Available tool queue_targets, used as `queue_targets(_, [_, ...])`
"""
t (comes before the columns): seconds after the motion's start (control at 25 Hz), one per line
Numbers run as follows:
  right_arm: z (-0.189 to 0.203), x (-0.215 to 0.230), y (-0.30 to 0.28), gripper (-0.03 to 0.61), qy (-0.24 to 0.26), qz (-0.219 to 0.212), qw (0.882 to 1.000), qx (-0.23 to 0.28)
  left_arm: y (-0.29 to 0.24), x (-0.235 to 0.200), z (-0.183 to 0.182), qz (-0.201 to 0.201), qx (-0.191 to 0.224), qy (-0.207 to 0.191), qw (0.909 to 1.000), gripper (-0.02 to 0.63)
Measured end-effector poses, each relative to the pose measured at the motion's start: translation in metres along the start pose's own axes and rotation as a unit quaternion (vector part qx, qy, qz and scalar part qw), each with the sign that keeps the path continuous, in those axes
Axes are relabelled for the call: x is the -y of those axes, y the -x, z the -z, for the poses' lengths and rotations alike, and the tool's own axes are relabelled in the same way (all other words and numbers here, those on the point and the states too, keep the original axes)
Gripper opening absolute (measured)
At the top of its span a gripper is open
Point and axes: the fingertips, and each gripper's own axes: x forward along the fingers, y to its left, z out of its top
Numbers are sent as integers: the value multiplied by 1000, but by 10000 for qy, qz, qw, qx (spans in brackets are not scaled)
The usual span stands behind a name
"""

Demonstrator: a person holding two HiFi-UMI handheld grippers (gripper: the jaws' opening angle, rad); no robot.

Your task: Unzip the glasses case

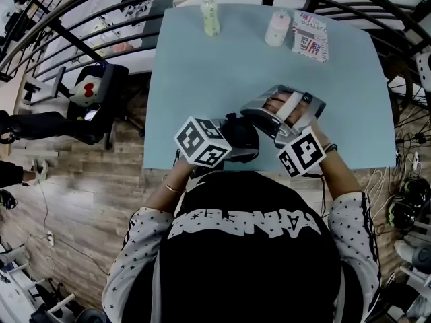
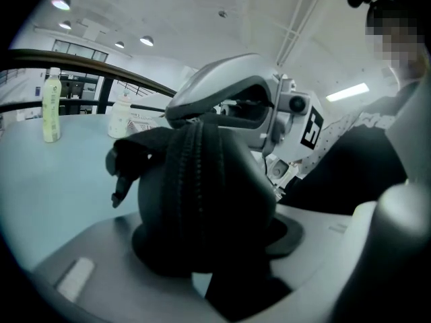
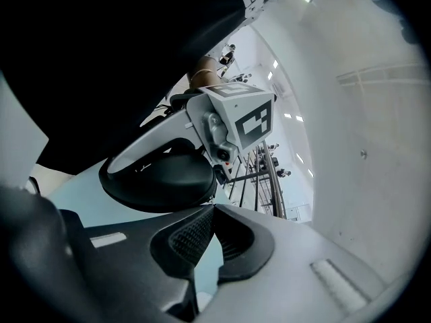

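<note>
Blue table (image 1: 202, 66); glasses case (image 2: 202, 187) clamped in left gripper (image 2: 212, 237).

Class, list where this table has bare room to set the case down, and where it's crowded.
Free: the table middle, between the far row and the glasses case, plus the left side. Crowded: far edge (bottle, white container, printed packet) and near edge around the case.
</note>
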Motion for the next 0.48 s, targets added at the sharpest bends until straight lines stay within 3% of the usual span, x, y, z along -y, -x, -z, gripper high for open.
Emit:
queue_targets(0.2, [-2, -2, -1, 5, 293, -5, 9995, -104, -4, 1, 3, 9, -67, 9, 10000, 0])
queue_targets(0.48, [-4, -3, -4, 7, 110, 23, 9999, -44, -2, -3, 7, -132, 41, -62, 9999, 0])
